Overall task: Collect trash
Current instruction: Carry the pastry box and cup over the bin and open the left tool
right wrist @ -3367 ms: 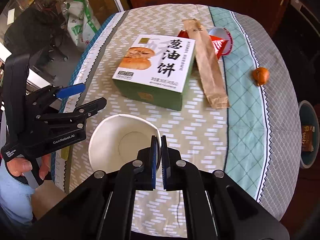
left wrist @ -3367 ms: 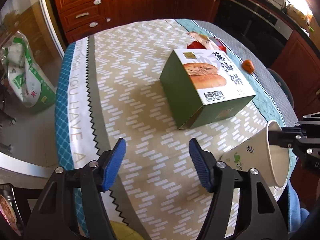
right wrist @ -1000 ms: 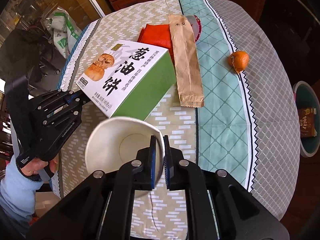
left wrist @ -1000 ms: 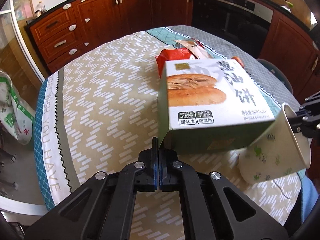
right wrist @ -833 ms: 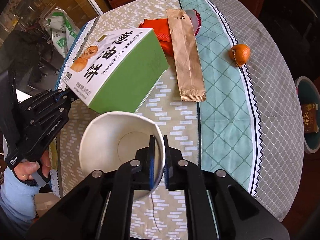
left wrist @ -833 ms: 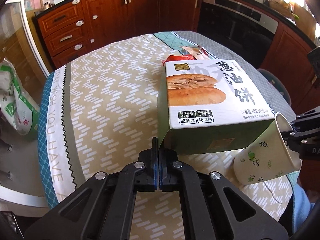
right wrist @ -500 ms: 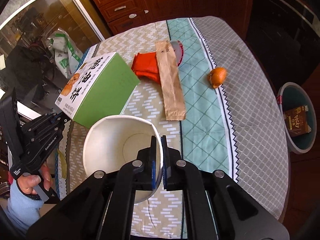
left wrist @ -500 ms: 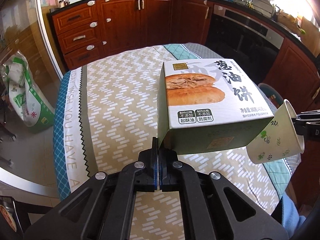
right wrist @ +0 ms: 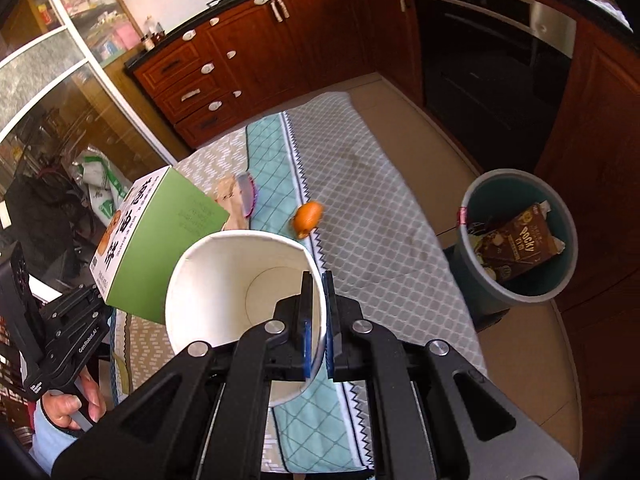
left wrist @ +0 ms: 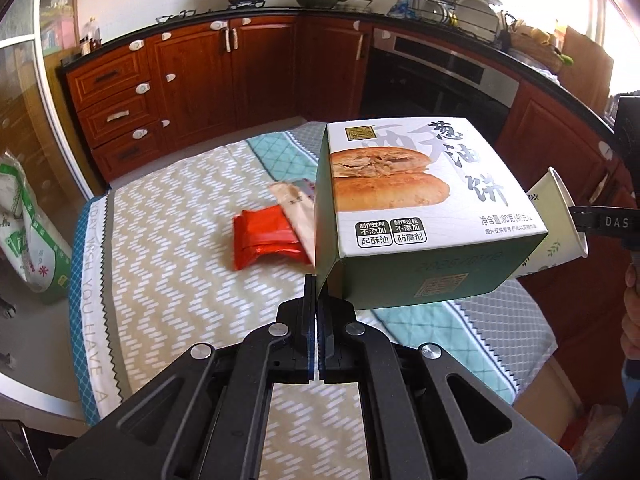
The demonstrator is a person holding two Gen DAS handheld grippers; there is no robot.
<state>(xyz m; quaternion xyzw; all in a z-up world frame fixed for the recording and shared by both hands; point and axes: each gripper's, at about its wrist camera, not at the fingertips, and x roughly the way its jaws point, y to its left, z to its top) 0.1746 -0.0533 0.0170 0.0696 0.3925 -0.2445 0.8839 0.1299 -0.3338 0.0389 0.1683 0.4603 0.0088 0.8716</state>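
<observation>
My left gripper [left wrist: 317, 292] is shut on the near lower corner flap of a green and white pastry box [left wrist: 416, 216], which hangs in the air above the table. My right gripper [right wrist: 316, 312] is shut on the rim of a white paper cup [right wrist: 240, 292], also lifted, its mouth facing the right wrist camera. In the left wrist view the cup [left wrist: 556, 220] shows just right of the box. A red wrapper [left wrist: 268, 236], a brown paper sleeve [left wrist: 296, 208] and an orange peel [right wrist: 307, 216] lie on the tablecloth. A grey bin [right wrist: 516, 236] stands on the floor to the right.
The round table [left wrist: 168, 280] has a patterned cloth; its right edge is close to the bin, which holds a Pocky box [right wrist: 524, 240]. Wooden cabinets [left wrist: 192, 80] and a dark oven [left wrist: 436, 80] line the far side. A person's hand [right wrist: 68, 404] grips the left tool.
Both grippers have risen with their loads. The box has come up off the table, uncovering the red wrapper. The right wrist view has swung right, bringing the bin closer into sight.
</observation>
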